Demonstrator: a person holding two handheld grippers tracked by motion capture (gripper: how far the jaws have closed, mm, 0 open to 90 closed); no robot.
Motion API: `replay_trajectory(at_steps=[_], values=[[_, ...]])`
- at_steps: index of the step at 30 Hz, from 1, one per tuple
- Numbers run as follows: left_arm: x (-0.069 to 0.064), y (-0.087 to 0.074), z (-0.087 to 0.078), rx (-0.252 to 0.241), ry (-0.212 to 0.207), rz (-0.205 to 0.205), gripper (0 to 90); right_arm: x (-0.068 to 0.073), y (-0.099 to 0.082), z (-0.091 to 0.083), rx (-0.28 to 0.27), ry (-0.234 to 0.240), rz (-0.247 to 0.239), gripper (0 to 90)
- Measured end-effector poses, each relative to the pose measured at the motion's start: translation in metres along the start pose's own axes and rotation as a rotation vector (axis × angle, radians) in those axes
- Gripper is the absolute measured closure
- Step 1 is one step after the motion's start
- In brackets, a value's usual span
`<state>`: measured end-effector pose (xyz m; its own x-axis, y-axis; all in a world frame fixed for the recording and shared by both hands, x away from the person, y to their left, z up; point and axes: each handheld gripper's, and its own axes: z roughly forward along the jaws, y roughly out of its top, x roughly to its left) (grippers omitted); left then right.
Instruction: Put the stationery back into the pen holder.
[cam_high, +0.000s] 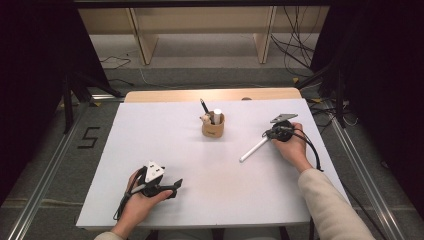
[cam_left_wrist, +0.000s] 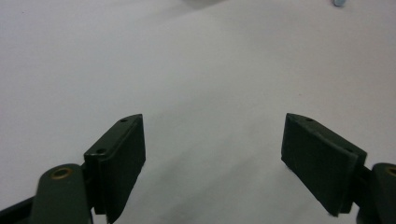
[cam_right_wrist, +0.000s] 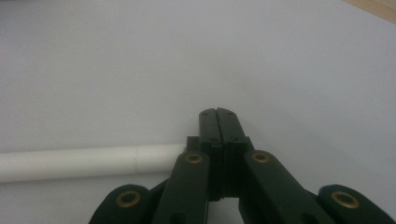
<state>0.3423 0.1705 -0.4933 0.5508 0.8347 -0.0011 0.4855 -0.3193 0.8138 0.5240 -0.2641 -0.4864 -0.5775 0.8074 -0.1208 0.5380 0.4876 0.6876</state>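
- A white marker lies slantwise on the right half of the counter, one end at the right tool, the other pointing toward the person's side; the right gripper view shows its pale barrel running out sideways from the tool's closed jaws.
- The right tool has its jaws pressed fully together; the marker's end meets them at the side, and whether it is pinched or merely touched cannot be told.
- Judged by its look, the marker is light, rigid and smooth-skinned plastic, likely to roll on the flat sheet and to slip under a glancing pinch; a hold across the barrel near its middle looks safest.
- The left tool rests near the counter's front-left edge, well apart from the marker, jaws spread wide with nothing between them; the left gripper view shows bare white surface between its pads.
- A small tan cup stands near the counter's centre-back, holding a dark pen and a white stick-like item.
- The counter is covered in a matte white sheet over a wooden top.
- Beyond it, a grey floor, wooden shelving legs, loose cables and dark stands at both sides.
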Motion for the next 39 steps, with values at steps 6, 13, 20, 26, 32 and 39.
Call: replay_trajectory(at_steps=[6, 13, 20, 26, 32, 39], values=[[0.000, 0.000, 0.000, 0.001, -0.001, 0.003, 21.7, 0.012, -0.001, -0.002, -0.008, 0.014, -0.010, 90.0], [-0.001, 0.000, 0.001, 0.005, -0.004, 0.003, 21.8, 0.023, -0.003, -0.005, -0.010, 0.032, -0.020, 90.0], [-0.001, 0.000, 0.000, 0.001, -0.004, 0.003, 22.0, 0.024, -0.004, -0.006, -0.018, 0.026, -0.004, 90.0], [-0.003, 0.001, 0.000, -0.002, -0.015, 0.005, 22.5, 0.023, -0.006, -0.014, -0.081, 0.001, 0.058, 76.1], [-0.009, 0.003, 0.002, -0.007, -0.040, 0.001, 22.7, 0.024, -0.012, -0.027, -0.131, -0.037, 0.120, 64.5], [-0.017, 0.006, 0.007, -0.007, -0.062, 0.007, 23.1, 0.026, -0.022, -0.039, -0.122, -0.019, 0.154, 56.5]])
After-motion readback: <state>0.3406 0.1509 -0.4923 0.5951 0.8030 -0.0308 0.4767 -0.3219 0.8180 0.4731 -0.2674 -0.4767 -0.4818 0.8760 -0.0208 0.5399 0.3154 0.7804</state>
